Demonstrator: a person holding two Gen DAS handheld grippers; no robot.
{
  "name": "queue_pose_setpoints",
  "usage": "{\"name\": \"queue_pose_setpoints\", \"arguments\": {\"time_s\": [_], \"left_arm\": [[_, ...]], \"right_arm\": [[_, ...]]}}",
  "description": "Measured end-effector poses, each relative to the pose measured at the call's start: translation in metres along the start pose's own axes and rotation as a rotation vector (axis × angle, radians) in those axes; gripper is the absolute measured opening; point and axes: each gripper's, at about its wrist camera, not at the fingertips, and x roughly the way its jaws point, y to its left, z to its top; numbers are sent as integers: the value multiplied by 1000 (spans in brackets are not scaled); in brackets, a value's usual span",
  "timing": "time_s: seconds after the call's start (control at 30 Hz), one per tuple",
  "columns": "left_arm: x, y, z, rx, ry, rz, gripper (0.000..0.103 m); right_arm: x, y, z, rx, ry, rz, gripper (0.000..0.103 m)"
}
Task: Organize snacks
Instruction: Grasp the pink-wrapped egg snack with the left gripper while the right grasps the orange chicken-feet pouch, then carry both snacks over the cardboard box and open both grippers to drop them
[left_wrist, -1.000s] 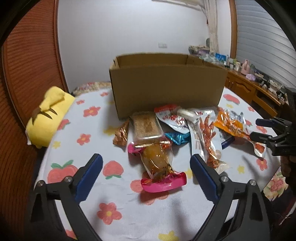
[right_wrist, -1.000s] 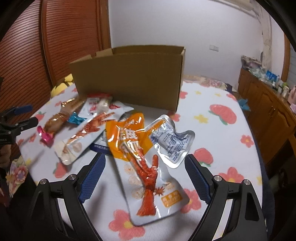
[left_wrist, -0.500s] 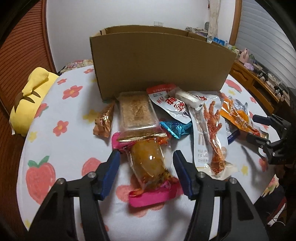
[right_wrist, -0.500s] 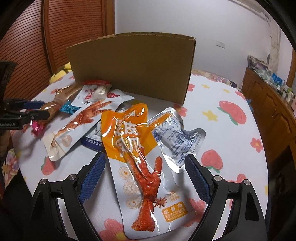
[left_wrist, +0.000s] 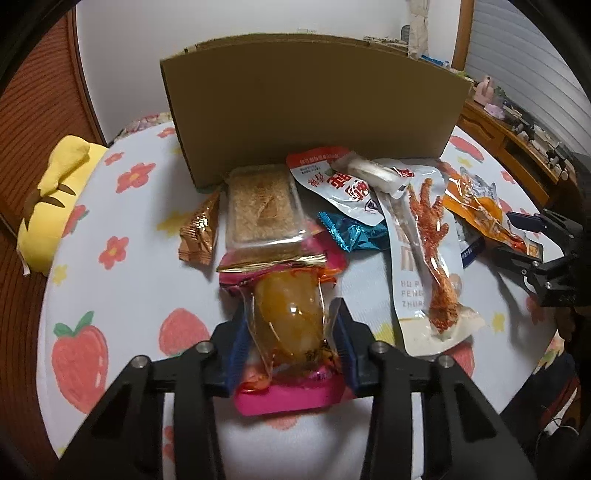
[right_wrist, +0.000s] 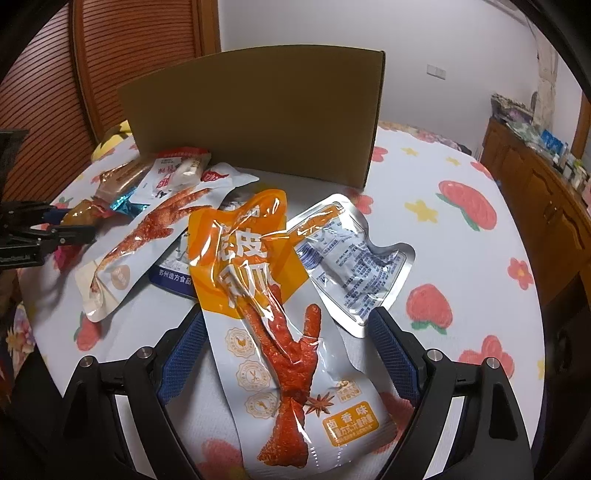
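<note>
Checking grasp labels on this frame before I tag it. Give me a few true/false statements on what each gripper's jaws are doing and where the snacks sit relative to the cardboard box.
1. The left gripper has its jaws pressed on the clear pink-ended packet with an amber snack. True; the jaws have just been closing.
2. The right gripper is clamped on the orange and white chicken-foot pouch. False: its jaws stand wide, the pouch lying between them untouched.
3. The snacks are inside the brown cardboard box. False: they lie on the flower-print tablecloth in front of it.
4. A silver foil pouch with blue print lies beside the orange pouch. True.
</note>
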Motion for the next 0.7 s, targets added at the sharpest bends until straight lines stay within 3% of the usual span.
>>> {"name": "queue_pose_setpoints", "arguments": {"time_s": [0.43, 0.5, 0.6, 0.7], "left_arm": [[-36, -5, -20, -40, -105, -20, 40], [-40, -6, -21, -39, -116, -26, 40], [-46, -7, -23, -41, -134, -38, 40], [-47, -7, -25, -47, -138, -40, 40]], "right_arm": [[2, 5, -1, -28, 12, -9, 83], [1, 6, -1, -42, 17, -8, 80], [-3, 6, -2, -62, 25, 6, 64], [-6, 3, -1, -52, 53, -2, 57]]}}
